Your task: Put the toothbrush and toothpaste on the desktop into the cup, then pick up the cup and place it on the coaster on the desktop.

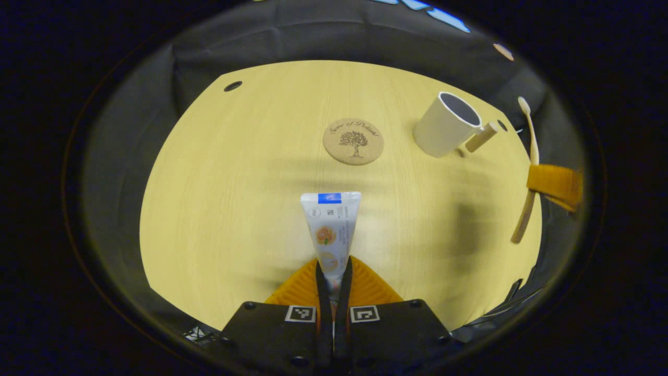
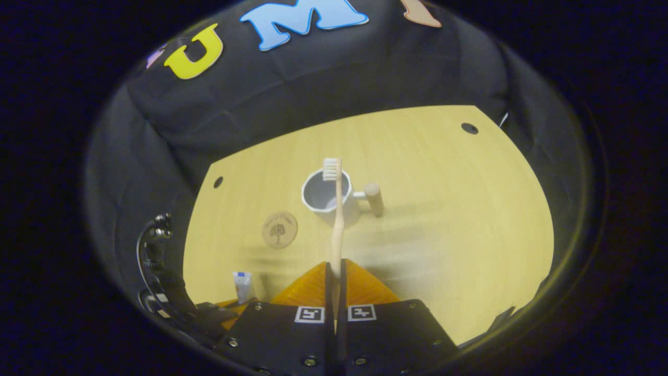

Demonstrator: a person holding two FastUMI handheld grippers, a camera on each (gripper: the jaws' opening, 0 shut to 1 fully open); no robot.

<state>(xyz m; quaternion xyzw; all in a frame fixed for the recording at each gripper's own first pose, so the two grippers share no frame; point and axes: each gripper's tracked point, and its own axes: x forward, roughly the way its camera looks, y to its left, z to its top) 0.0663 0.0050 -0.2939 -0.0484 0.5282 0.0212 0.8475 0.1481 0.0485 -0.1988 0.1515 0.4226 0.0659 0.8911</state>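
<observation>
Toothpaste [image 1: 331, 230] is being pinched near its cap end between the two fingers of the left gripper [image 1: 334, 271], with the flat crimped end of the tube pointing forward over the pale wooden desktop [image 1: 235, 209]. In the right gripper view, the right gripper [image 2: 334, 271] is clamping the lower handle of the toothbrush [image 2: 336, 209], whose bristled head is pointing away and lining up, in that view, with the rim of the cup [image 2: 323, 196]. Both tools are closing narrowly on what they carry.

The loading step appears to be in hand: both items are off the desktop and neither is in the cup yet. The cup is standing upright toward the far side of the desktop, its peg-like handle sticking out to one side, and it looks empty. The round coaster [image 1: 353, 141] is lying flat nearby, apart from the cup.

The next move probably calls for bringing the toothbrush over the cup's opening, tipping it so one end drops inside, then releasing. The toothpaste would follow the same way.

Both grippers are hovering above the desktop, angled forward and down, the right one nearer the cup.
</observation>
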